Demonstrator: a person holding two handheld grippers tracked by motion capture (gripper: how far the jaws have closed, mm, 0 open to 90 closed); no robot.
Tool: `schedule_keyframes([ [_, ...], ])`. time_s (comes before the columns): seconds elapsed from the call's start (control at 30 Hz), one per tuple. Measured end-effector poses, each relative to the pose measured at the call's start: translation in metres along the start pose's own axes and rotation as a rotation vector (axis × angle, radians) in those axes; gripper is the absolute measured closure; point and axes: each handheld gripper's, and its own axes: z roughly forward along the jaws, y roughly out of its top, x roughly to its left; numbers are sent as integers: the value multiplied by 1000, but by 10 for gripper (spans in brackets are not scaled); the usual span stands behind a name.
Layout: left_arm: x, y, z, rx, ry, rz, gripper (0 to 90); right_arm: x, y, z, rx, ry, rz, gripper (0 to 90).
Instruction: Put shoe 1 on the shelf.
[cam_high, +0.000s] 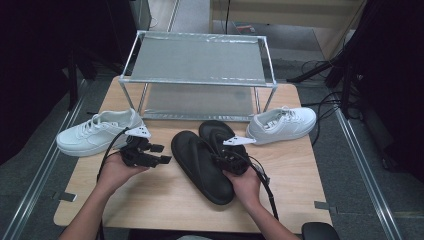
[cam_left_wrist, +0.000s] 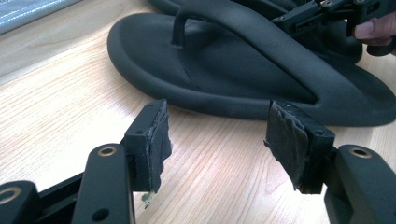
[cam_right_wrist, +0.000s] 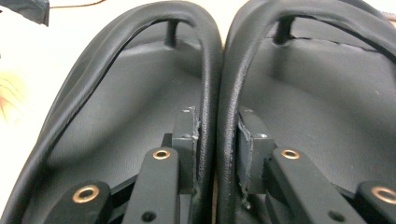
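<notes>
Two black flip-flops lie side by side on the wooden table (cam_high: 165, 205): one nearer me (cam_high: 200, 167) and one behind it (cam_high: 216, 131). My right gripper (cam_high: 227, 157) reaches in between them. In the right gripper view its pads (cam_right_wrist: 217, 135) press the inner straps of the left flip-flop (cam_right_wrist: 116, 102) and the right flip-flop (cam_right_wrist: 317, 93) together. My left gripper (cam_high: 161, 154) hovers just left of the near flip-flop, jaws open and empty. In the left gripper view its pads (cam_left_wrist: 217, 140) stand wide apart just short of that flip-flop's edge (cam_left_wrist: 224, 70).
A white sneaker (cam_high: 95, 134) lies at the table's left and another (cam_high: 282, 125) at the right. A two-shelf metal rack (cam_high: 200, 60) stands at the back of the table. Bare wood lies toward the front edge.
</notes>
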Motion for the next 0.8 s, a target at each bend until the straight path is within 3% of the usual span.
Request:
schedule_keyframes([
  [0.33, 1, -1, -1, -2, 7, 2, 389, -6, 5, -4, 5, 7, 18, 757],
  [0.8, 0, -4, -4, -1, 17, 7, 384, -5, 16, -10, -13, 12, 4, 759],
])
